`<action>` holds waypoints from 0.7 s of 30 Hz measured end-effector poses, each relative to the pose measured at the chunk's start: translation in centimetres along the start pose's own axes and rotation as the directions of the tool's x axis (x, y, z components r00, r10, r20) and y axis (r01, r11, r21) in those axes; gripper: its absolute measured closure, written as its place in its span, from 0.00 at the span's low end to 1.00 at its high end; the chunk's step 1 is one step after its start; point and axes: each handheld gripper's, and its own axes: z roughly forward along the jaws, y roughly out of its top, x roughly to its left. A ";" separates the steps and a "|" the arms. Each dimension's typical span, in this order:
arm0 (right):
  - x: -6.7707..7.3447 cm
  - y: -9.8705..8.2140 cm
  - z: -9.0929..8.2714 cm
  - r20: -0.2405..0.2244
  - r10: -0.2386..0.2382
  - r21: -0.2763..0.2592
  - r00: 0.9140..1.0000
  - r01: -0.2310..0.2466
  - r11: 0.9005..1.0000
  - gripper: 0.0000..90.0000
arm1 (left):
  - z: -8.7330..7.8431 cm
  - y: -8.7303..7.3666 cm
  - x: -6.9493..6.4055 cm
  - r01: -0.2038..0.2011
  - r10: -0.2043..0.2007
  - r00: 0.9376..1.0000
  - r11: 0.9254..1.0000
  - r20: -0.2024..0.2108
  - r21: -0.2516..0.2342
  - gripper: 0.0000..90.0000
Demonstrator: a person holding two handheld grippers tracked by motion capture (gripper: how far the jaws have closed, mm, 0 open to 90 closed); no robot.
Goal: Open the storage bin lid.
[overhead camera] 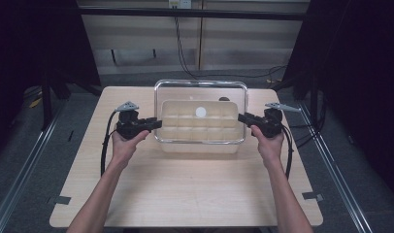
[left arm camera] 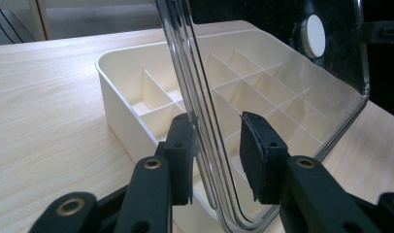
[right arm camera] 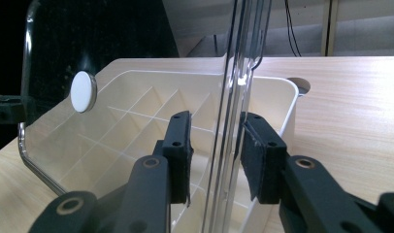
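High view: you hold the clear lid by its two short edges, the left gripper at its 9 o'clock edge and the right gripper at its 3 o'clock edge. The lid hangs over the cream divided box, which sits on the wooden table toward 12 o'clock from you. The lid's white round knob shows through the clear panel.

Left gripper view: the lid's rim runs between the pads; the jaws stand narrowly apart around it, one pad at the rim, the other just clear. I cannot tell whether the grip is firm. Right gripper view: same arrangement on the rim, small gaps visible.

Judged step: taking hold of the lid at both ends, lid raised or tilted off the box. Next move calls for a firm, even pinch on both sides, then level motion of both hands together.

Pose: both your forearms are extended, wrists level, grippers pointing inward toward each other.
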 end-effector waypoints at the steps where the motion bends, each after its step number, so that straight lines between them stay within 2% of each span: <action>1: 0.1 0.0 -0.1 0.001 -0.004 -0.002 1.000 0.004 1.000 0.74 | -0.2 0.0 -0.1 -0.010 0.010 1.000 1.000 -0.002 -0.002 0.75; 5: 0.5 0.0 -0.9 -0.002 -0.016 -0.022 1.000 0.016 1.000 0.77 | -0.6 0.1 -0.5 -0.033 0.033 0.999 0.999 -0.007 0.000 0.77; 10: 0.9 -0.3 -1.5 0.000 -0.030 -0.039 1.000 0.030 0.999 0.77 | -0.7 0.1 -0.7 -0.032 0.032 0.999 0.999 -0.012 -0.006 0.77; 16: 1.3 -0.1 -1.7 0.001 -0.057 -0.028 0.998 0.057 0.998 0.78 | -1.1 0.1 -0.7 -0.042 0.042 0.999 0.999 -0.011 -0.006 0.78; 19: 1.4 -0.1 -1.9 -0.002 -0.049 -0.039 0.999 0.049 0.998 0.79 | -1.5 0.1 -0.8 -0.027 0.027 1.000 1.000 -0.006 -0.011 0.80; 21: 1.6 0.0 -2.0 0.004 -0.055 -0.048 0.998 0.055 0.997 0.79 | -1.9 0.2 -1.1 -0.046 0.046 0.999 0.999 -0.006 -0.013 0.81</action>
